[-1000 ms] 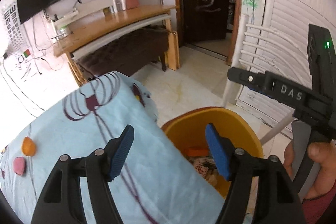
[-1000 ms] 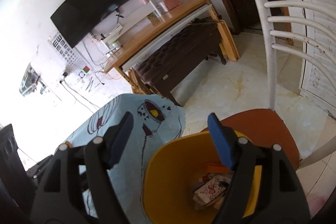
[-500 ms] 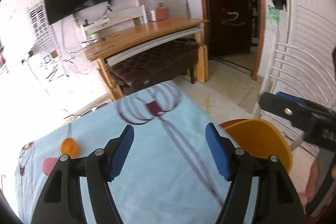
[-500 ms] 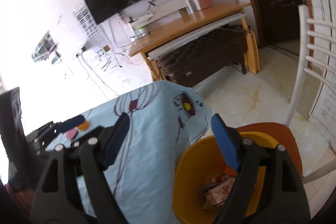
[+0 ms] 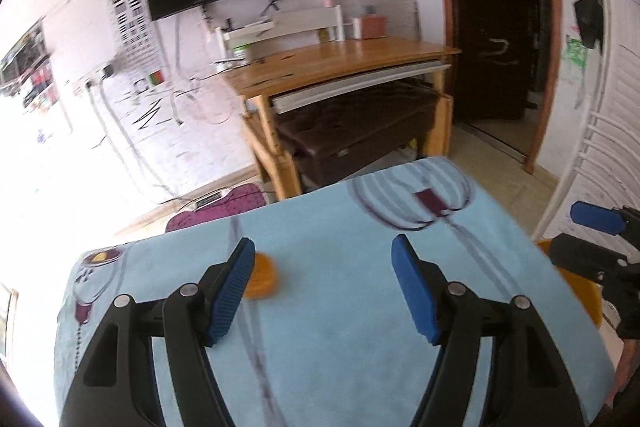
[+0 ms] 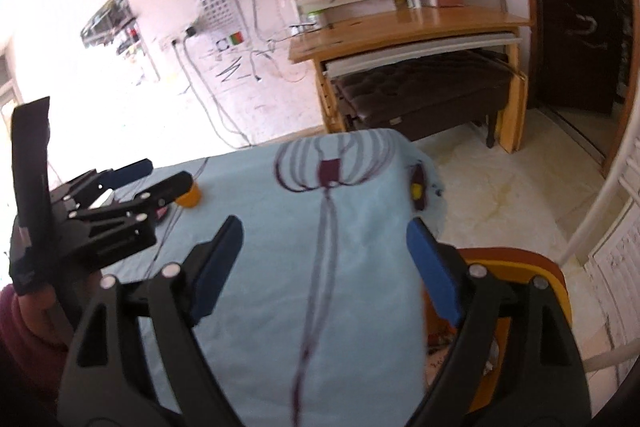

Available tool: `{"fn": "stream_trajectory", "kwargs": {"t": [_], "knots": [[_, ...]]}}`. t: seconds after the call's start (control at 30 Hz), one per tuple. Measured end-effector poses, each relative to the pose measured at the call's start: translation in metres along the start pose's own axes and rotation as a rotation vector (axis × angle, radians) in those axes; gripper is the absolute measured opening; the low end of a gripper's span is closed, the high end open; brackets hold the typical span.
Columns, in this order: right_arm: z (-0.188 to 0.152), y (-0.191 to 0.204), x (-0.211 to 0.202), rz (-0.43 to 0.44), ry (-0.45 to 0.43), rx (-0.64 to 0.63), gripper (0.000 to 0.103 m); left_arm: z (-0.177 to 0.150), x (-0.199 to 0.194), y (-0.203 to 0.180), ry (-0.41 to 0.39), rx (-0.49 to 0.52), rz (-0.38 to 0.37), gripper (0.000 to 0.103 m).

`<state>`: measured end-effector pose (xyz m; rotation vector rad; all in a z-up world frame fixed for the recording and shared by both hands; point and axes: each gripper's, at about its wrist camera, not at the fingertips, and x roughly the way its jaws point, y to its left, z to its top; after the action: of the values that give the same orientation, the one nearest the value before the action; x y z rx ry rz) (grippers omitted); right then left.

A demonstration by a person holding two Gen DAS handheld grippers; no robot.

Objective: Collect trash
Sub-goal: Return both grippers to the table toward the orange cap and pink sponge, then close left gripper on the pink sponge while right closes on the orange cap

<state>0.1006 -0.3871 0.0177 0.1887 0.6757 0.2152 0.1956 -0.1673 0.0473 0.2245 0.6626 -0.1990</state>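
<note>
— What moved?
— Both grippers swung from the yellow bin (image 6: pixel 556 291) over the blue tablecloth (image 5: pixel 340 307).
— Their state?
— Left gripper (image 5: pixel 322 291) and right gripper (image 6: pixel 324 267): jaws spread, empty. An orange scrap (image 5: pixel 260 277) lies just beyond the left gripper's left fingertip.

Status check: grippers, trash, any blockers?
Left gripper open, empty; right gripper open, empty. Orange piece on table, by left's fingertip. Bin at right. Nothing blocking.
</note>
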Motion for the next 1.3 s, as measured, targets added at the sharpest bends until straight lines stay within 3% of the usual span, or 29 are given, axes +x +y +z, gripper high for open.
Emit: {"fn": "stream_trajectory", "kwargs": {"t": [0.13, 0.3, 0.47, 0.83, 1.03, 1.1, 1.2, 1.27, 1.3], "knots": [[0.012, 0.026, 0.017, 0.024, 0.026, -0.036, 0.081, -0.003, 0.004, 0.031, 0.031, -0.031, 0.020, 0.070], [0.023, 0.058, 0.040, 0.041, 0.060, -0.084, 0.084, -0.011, 0.022, 0.078, 0.145, -0.098, 0.006, 0.072], [0.027, 0.078, 0.059, 0.056, 0.095, -0.103, 0.084, -0.021, 0.035, 0.111, 0.193, -0.156, 0.003, 0.072], [0.035, 0.106, 0.085, 0.060, 0.141, -0.112, 0.089, -0.037, 0.061, 0.133, 0.282, -0.202, -0.025, 0.072], [0.043, 0.130, 0.106, 0.057, 0.164, -0.135, 0.090, -0.046, 0.064, 0.136, 0.295, -0.231, -0.087, 0.071], [0.043, 0.135, 0.112, 0.054, 0.173, -0.145, 0.090, -0.046, 0.063, 0.136, 0.277, -0.222, -0.082, 0.070], [0.043, 0.144, 0.121, 0.032, 0.187, -0.169, 0.090, -0.046, 0.063, 0.134, 0.265, -0.220, -0.111, 0.060], [0.042, 0.147, 0.125, 0.026, 0.194, -0.167, 0.090, -0.046, 0.064, 0.132, 0.271, -0.223, -0.144, 0.048], [0.043, 0.146, 0.127, 0.024, 0.196, -0.161, 0.090, -0.047, 0.065, 0.131, 0.269, -0.225, -0.153, 0.047]]}}
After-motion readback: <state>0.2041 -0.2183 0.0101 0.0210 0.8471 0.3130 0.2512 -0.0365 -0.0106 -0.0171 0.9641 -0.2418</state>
